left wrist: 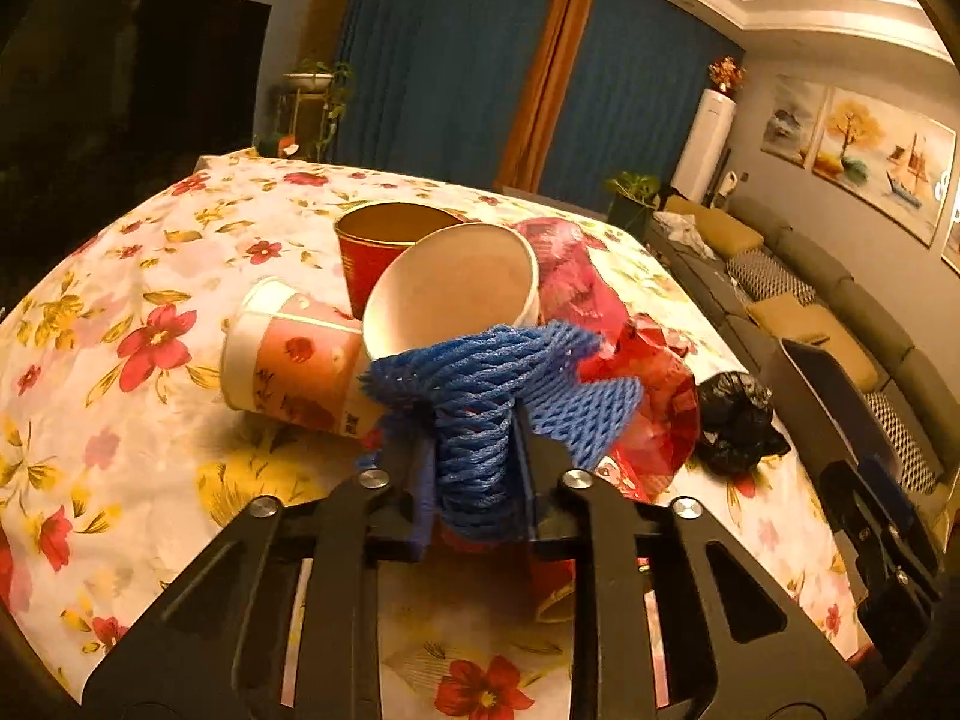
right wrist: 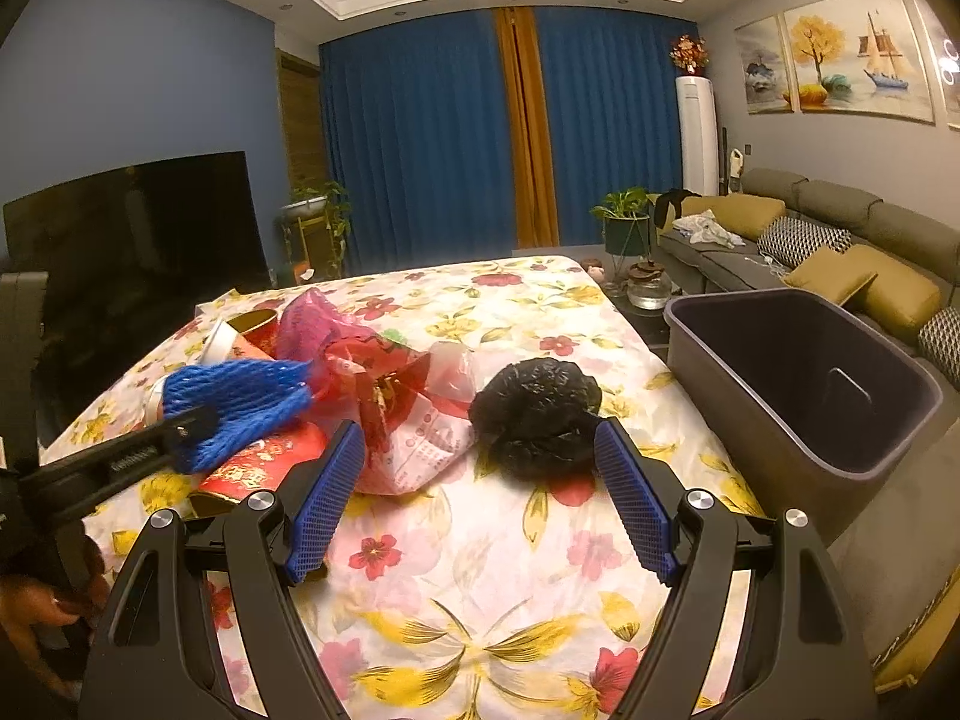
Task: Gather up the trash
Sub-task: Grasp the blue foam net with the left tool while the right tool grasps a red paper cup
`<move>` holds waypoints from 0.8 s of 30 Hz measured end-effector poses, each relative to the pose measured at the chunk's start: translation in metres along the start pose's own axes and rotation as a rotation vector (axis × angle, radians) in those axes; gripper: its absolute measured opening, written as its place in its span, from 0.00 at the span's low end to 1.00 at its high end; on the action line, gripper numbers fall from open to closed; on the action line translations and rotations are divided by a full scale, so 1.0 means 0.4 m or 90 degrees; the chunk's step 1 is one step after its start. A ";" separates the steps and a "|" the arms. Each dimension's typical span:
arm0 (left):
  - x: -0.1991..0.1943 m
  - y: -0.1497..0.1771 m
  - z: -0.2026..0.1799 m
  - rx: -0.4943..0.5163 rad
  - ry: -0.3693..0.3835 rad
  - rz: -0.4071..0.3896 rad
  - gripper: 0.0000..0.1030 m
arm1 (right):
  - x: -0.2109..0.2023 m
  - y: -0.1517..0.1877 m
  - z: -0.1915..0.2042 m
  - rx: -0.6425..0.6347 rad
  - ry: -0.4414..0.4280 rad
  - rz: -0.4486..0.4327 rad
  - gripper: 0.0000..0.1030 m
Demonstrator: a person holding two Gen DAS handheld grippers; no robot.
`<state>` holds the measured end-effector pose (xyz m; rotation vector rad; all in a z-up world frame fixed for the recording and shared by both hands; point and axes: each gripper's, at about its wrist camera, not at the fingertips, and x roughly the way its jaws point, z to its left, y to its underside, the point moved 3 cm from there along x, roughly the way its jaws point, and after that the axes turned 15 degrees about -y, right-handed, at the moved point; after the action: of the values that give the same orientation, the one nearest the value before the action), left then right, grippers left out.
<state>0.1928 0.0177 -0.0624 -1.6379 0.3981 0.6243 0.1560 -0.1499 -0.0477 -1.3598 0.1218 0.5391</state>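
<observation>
A blue foam net (left wrist: 498,372) is pinched between the pads of my left gripper (left wrist: 474,432), which is shut on it; the right wrist view shows the same net (right wrist: 240,402) just above the pile. Behind it lie a white paper cup (left wrist: 456,288), a red cup (left wrist: 384,240), a flowered cup on its side (left wrist: 288,354) and crumpled red plastic bags (left wrist: 636,372). A crumpled black bag (right wrist: 537,414) lies on the cloth, right at the fingertips of my right gripper (right wrist: 480,429), whose jaws stand wide open and do not touch it.
A flowered cloth covers the table (right wrist: 480,570). A dark bin (right wrist: 750,450) stands open at the table's right edge. A red printed packet (right wrist: 264,462) lies under the net. A sofa with cushions (right wrist: 840,276) runs along the right; a television (right wrist: 138,228) stands on the left.
</observation>
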 end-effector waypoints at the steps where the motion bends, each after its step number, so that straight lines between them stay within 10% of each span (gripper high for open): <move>1: -0.004 -0.001 0.002 -0.002 0.001 -0.002 0.12 | 0.002 0.002 0.000 0.003 -0.002 0.002 0.75; 24: -0.177 -0.032 0.128 -0.055 0.011 -0.090 0.10 | 0.074 0.070 0.215 -0.143 -0.127 0.120 0.61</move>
<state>0.1354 0.0639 -0.0136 -1.7379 0.2684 0.5283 0.1505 -0.0563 -0.0650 -1.5122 0.0279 0.8644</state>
